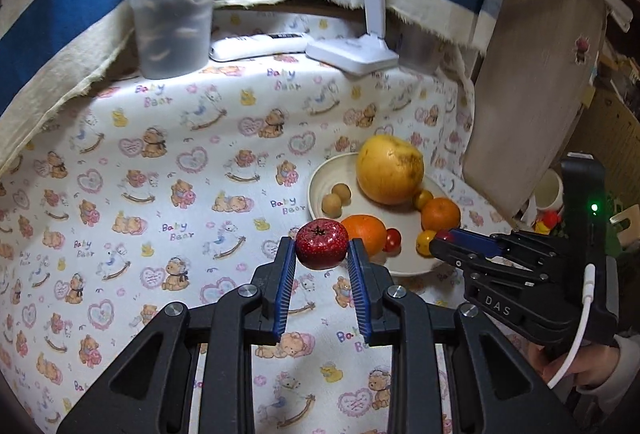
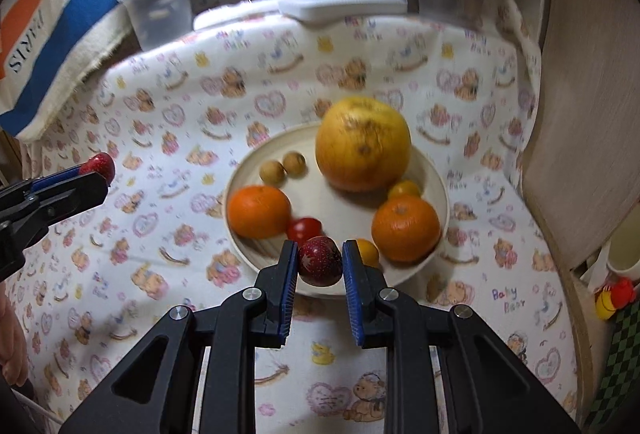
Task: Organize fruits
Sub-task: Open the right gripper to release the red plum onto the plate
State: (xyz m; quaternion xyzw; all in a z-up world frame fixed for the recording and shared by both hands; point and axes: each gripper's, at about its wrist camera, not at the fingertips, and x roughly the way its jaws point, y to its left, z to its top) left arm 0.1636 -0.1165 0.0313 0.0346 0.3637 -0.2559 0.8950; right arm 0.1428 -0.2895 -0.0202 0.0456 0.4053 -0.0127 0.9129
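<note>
The cloth (image 1: pixel 168 170) on the worktop is printed with the words "Baby Bear" many times, the striped fabric (image 2: pixel 52 34) behind it carries "PARIS", and the side of the right gripper shows "DAS" in the left wrist view. The left gripper (image 1: pixel 322 246) is closed on a red fruit (image 1: pixel 321 243) with pale speckles, its blue pads pressing both sides, and it holds this fruit above the cloth just left of the plate (image 1: pixel 320 186). The right gripper (image 2: pixel 320 258) is closed on a darker red fruit (image 2: pixel 320 261) in the same way, above the near rim of the plate. On the plate lie a big yellow pomelo (image 2: pixel 363 144), two oranges (image 2: pixel 259 211) (image 2: pixel 406 227), two small brown fruits (image 2: pixel 283 167), a cherry tomato (image 2: pixel 303 230) and two small yellow fruits (image 2: pixel 405 189). At the back stand a tub (image 1: pixel 170 22) and a white lamp base (image 1: pixel 352 52).
</note>
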